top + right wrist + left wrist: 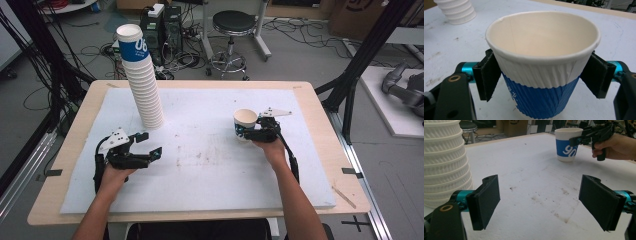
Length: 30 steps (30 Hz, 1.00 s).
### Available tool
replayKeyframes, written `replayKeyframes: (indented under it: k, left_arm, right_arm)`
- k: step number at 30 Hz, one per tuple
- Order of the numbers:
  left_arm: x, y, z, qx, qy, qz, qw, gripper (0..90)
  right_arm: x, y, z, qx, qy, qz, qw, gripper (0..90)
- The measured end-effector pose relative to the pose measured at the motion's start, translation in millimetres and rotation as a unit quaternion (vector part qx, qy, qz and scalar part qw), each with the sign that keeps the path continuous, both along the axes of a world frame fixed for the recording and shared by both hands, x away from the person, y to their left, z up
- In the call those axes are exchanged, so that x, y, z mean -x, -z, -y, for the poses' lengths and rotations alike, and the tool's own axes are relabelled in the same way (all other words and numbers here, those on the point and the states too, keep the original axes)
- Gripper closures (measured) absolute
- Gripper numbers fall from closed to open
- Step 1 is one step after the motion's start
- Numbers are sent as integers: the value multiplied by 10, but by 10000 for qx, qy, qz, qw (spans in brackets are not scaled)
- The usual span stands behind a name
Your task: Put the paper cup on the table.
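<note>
A: Nearest us, our left gripper (150, 145) rests low on the white board (210, 185), jaws spread wide with nothing between them.

B: And our right gripper (248, 128) clasps the blue-and-white paper cup (244, 123) by its sides; the cup stands upright on the board.

A: Farther back on the left, the leaning stack of cups (141, 80) stands on the board

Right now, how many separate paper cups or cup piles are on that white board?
2: one single blue-and-white paper cup clamped in the right gripper, and one tall stack of nested cups at the board's far left.
</note>
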State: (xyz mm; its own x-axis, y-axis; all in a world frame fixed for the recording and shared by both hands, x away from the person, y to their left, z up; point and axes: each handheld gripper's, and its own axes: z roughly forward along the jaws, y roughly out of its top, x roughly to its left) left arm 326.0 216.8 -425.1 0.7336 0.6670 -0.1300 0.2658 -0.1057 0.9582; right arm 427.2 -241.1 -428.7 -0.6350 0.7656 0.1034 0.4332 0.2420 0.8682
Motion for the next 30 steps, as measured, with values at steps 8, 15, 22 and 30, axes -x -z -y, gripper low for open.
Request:
replayKeyframes:
  k: [8, 15, 22, 30]
  left_arm:
    - [-1, 7, 11, -43, -1, -21, 10000, 171]
    - [-3, 11, 12, -43, -4, -37, 10000, 171]
    - [3, 12, 5, -39, -4, -42, 10000, 171]
    - [4, 10, -8, -28, -37, -46, 10000, 171]
  right_arm:
    - [74, 27, 32, 50, -9, 57, 10000, 223]
    - [118, 52, 59, 130, -82, -61, 9999, 201]
    - [180, 130, 104, 300, -54, -172, 9994, 202]
    - [326, 106, 247, 402, -114, -207, 9989, 202]
